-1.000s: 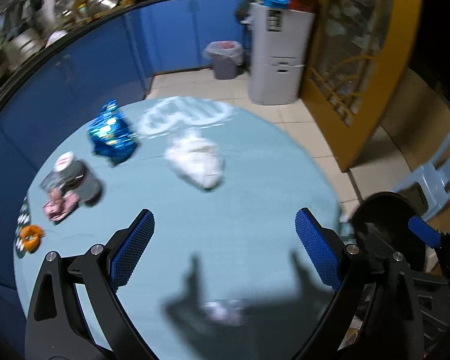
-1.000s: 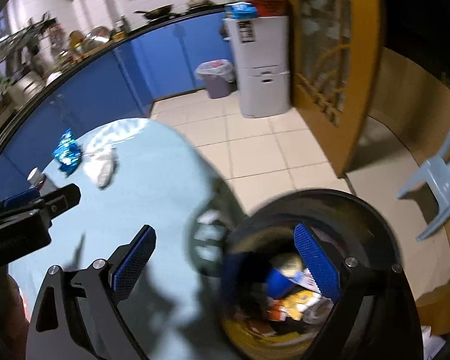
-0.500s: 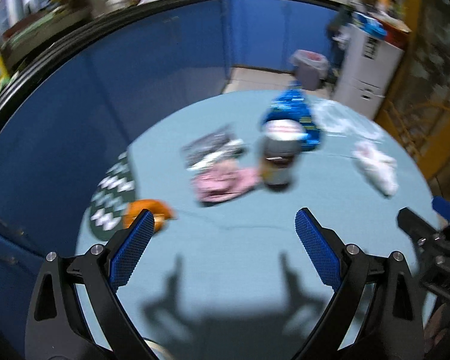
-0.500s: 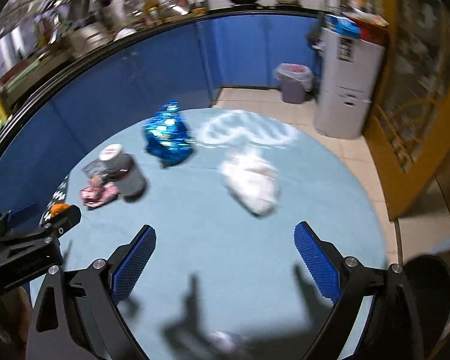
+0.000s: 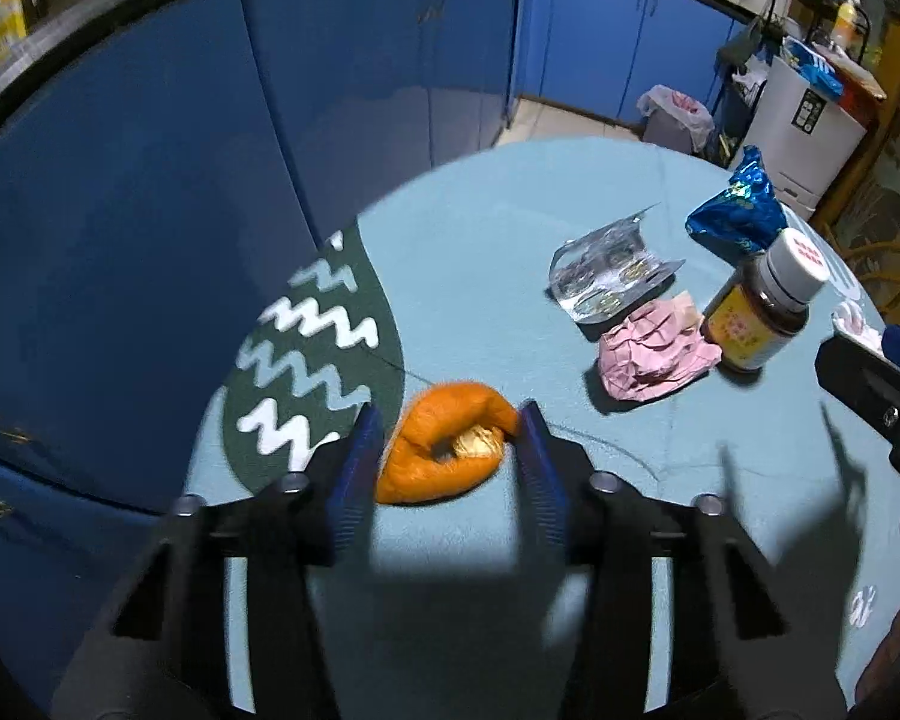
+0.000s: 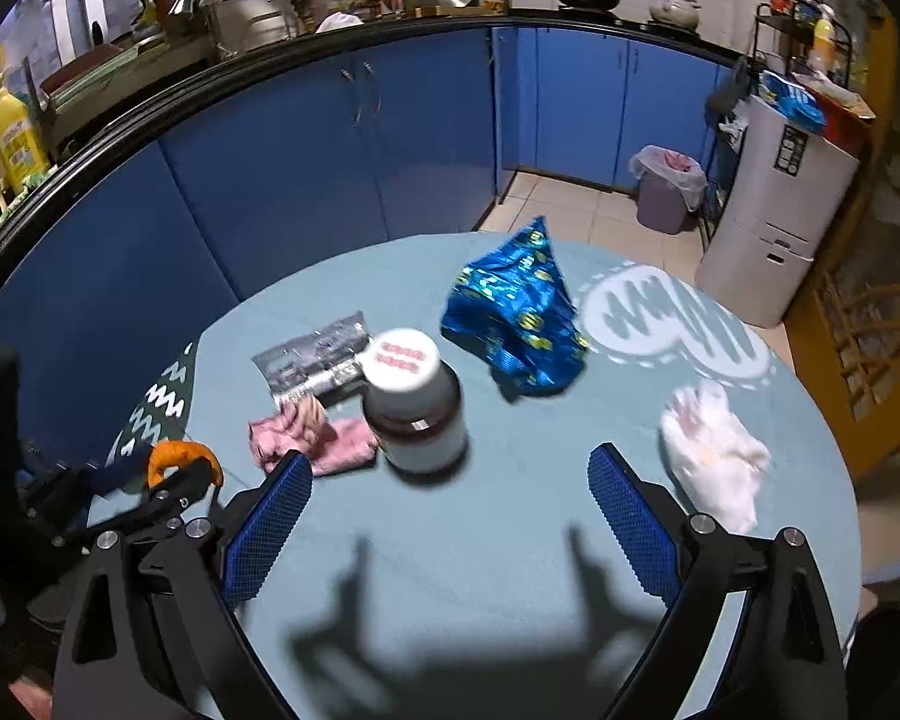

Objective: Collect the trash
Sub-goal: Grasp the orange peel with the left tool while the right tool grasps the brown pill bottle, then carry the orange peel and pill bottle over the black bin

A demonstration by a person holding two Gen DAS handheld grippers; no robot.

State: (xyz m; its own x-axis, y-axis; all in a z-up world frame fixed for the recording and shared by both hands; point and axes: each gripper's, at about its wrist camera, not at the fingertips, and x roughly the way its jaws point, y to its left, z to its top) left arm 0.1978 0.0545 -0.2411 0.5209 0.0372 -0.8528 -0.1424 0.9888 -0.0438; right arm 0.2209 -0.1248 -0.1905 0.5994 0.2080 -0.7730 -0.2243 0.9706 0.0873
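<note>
A curled orange peel (image 5: 438,456) lies near the left edge of the round teal table (image 5: 480,228). My left gripper (image 5: 448,414) is closing, with the peel between its jaws and both blue pads touching it. In the right wrist view that gripper (image 6: 150,492) and the peel (image 6: 177,456) show at the far left. My right gripper (image 6: 448,459) hovers open above the table and holds nothing. Just beyond its fingers stands a brown bottle (image 6: 414,402) with a white cap.
Also on the table: a crumpled pink tissue (image 6: 312,435), a silver blister pack (image 6: 312,354), a blue foil wrapper (image 6: 516,312) and a white tissue wad (image 6: 714,456). Blue cabinets ring the far side. A lined bin (image 6: 666,186) and a white appliance (image 6: 774,210) stand on the floor.
Both grippers swung left across the table, away from the black bin. The left gripper came down over the orange peel and its jaws narrowed onto it. The right jaws stayed wide.
</note>
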